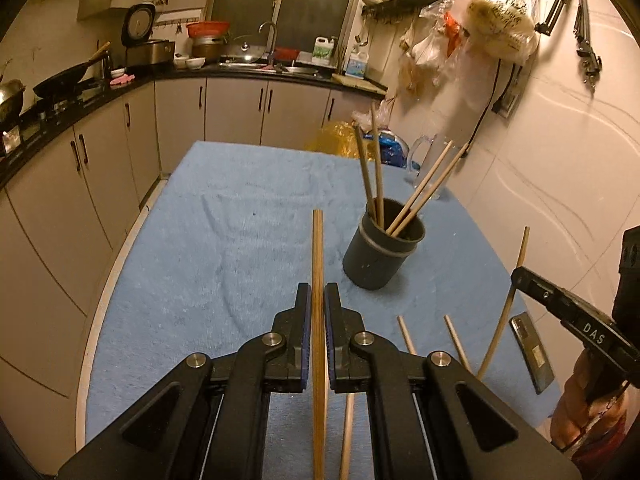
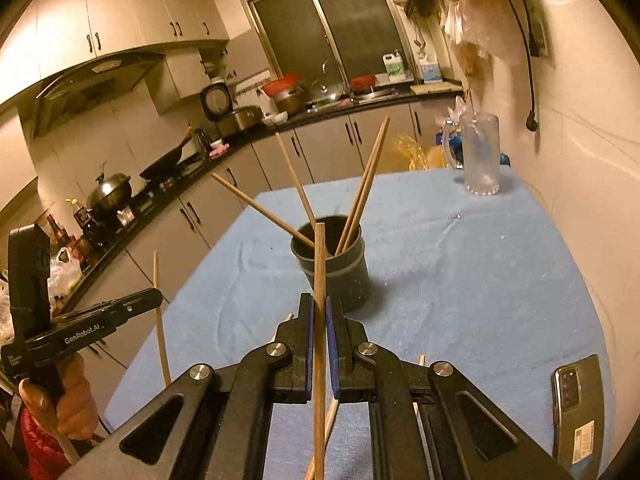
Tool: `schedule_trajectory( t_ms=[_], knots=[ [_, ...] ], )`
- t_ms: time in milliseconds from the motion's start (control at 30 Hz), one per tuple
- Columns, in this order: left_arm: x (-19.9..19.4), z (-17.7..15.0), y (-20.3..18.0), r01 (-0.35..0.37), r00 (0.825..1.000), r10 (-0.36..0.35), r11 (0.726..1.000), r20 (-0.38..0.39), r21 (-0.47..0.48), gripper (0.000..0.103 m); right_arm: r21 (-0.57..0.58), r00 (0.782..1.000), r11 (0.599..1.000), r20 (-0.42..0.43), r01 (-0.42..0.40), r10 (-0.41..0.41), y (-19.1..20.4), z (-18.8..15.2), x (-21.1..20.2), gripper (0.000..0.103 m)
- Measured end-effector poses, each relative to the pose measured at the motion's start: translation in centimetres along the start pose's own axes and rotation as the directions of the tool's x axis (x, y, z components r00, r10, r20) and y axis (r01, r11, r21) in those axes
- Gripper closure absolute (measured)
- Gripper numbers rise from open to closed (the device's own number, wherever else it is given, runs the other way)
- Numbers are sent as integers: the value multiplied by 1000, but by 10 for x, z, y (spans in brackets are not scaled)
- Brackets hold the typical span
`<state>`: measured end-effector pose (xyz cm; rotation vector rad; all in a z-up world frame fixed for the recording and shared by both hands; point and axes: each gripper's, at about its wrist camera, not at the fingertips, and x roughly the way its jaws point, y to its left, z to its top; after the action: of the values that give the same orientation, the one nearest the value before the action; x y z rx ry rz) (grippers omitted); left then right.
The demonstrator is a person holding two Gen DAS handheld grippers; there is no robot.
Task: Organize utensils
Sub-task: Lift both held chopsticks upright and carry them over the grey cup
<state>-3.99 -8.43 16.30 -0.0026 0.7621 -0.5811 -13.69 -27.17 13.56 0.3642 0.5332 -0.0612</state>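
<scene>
**Both grippers loaded, holder waiting**

Here we are over the blue towel-covered table (image 1: 200, 240), and the landmark is the dark grey round plastic holder (image 1: 380, 256), standing upright with four wooden chopsticks already leaning out of it. On the near side of that holder, the left gripper (image 1: 318, 300) has its jaws pinched tight on a darker brown wooden chopstick (image 1: 318, 248), held up off the cloth with its tip pointing past the holder's left flank. The right gripper (image 2: 319, 312) is clamped just as tight on a pale wooden chopstick (image 2: 319, 264), whose tip lines up against the holder's rim in its own view. Loose pale chopsticks (image 1: 456, 340) lie on the towel nearer than the holder. A black smartphone (image 2: 576, 412) rests to the holder's right, and a clear glass mug (image 2: 480, 156) stands beyond it.

My read: this is the carry step, both sticks picked and heading for the holder. Next, each tip must tilt down over the opening, clear the leaning sticks, then the jaws let go.
</scene>
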Motion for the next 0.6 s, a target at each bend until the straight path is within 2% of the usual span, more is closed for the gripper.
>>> schedule_trajectory(
  t_ms=[600],
  knots=[
    [-16,15,-27,27,998,-28,999,55,28,97,36,998,999,54,-18,16,-11,4,-20,96]
  ],
)
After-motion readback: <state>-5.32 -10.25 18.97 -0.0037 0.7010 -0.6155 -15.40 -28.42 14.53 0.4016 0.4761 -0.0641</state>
